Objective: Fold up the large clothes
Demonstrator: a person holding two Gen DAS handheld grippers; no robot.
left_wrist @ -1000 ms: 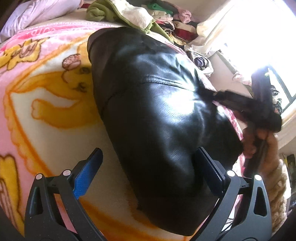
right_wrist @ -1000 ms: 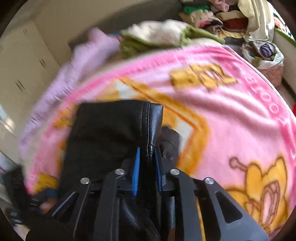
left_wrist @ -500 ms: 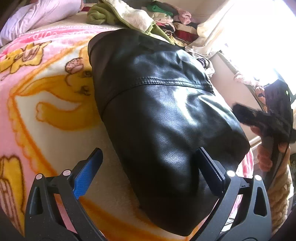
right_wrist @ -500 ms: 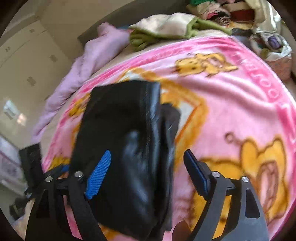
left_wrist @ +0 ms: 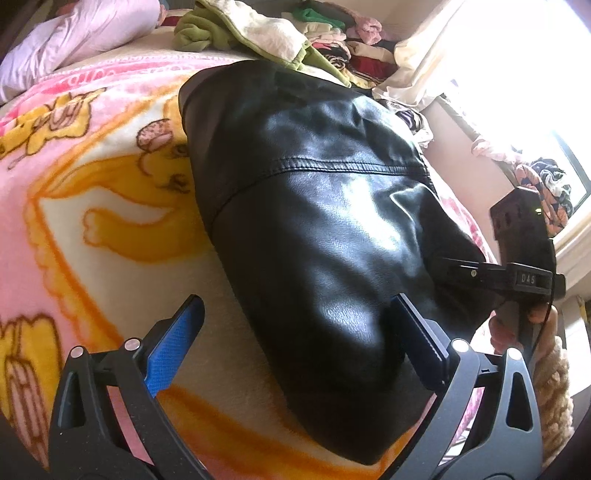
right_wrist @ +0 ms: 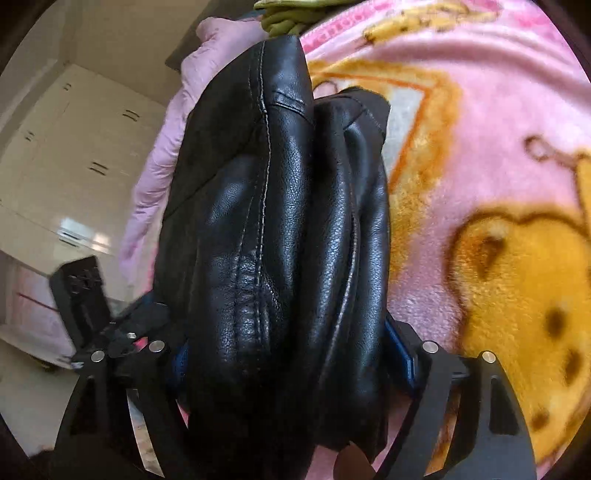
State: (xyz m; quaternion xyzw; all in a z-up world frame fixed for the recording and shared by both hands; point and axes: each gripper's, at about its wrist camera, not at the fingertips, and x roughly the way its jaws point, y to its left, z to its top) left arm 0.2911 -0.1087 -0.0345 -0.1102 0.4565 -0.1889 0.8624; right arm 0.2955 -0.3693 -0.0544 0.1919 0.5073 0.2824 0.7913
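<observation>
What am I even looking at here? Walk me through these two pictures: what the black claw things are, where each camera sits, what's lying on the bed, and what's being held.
No robot here: a person holds a two-finger clamp in each hand, each with a camera looking along its fingers.

The left-wrist view shows the left gripper, jaws wide open and empty, its fingers either side of the near end of a folded black leather jacket. At the right edge you see the other tool and the person's hand holding it.

The right-wrist view looks along the right gripper. The jacket's thick folded edge sits between its jaws, which are closing around it; whether the pads press yet is unclear.

The jacket lies on a pink and yellow cartoon blanket. Behind it sit a green and cream garment and piled clothes.
</observation>
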